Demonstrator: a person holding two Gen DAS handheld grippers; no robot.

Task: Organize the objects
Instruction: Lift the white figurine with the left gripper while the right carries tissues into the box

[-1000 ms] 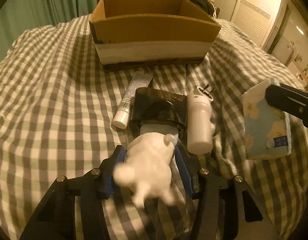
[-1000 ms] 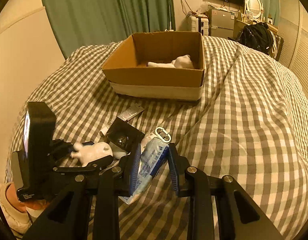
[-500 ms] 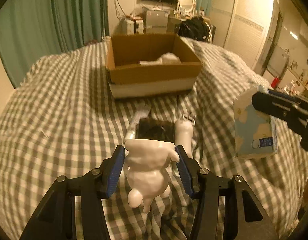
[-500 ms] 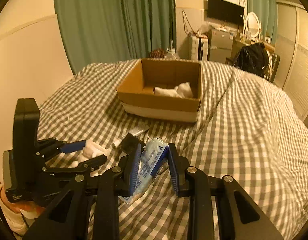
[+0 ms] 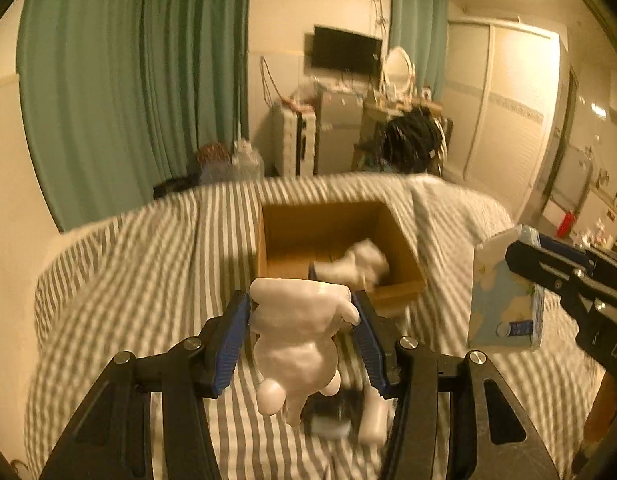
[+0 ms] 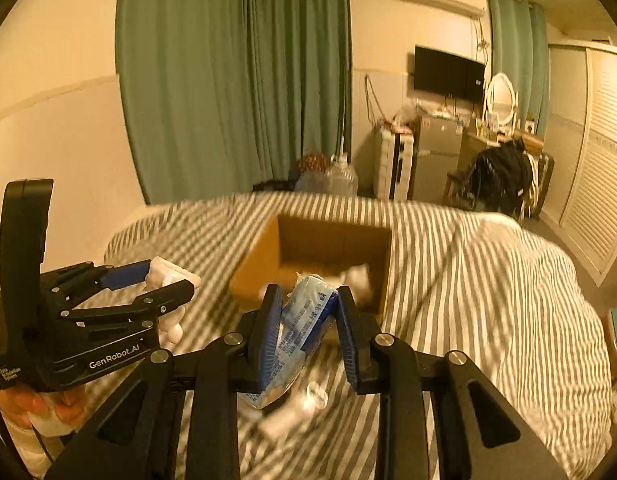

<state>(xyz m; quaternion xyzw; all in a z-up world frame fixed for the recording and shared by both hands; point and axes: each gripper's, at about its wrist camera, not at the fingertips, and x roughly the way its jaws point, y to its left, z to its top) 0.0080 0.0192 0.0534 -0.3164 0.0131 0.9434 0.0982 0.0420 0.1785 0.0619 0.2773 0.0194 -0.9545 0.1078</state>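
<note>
My left gripper (image 5: 300,300) is shut on a white animal figurine (image 5: 292,340), which hangs head-up between the blue pads above the bed. My right gripper (image 6: 307,300) is shut on a light-blue tissue pack (image 6: 298,328). In the left wrist view that pack (image 5: 504,292) shows at the right, held aloft by the right gripper (image 5: 548,272). In the right wrist view the left gripper (image 6: 170,278) is at the left with the figurine (image 6: 168,272). An open cardboard box (image 5: 404,248) sits ahead on the bed with a white soft toy (image 5: 364,260) inside.
A black pouch (image 5: 332,412) and a white bottle (image 5: 372,420) lie on the checked bedspread (image 5: 148,280) below the left gripper. Beyond the bed are green curtains (image 6: 236,80), a small fridge (image 6: 436,156), a wardrobe (image 6: 596,168). A hand (image 6: 28,404) holds the left gripper.
Both grippers have risen well above the bed with the figurine and the tissue pack still held. Both views have tilted up, so the box and loose items sit lower and farther.
</note>
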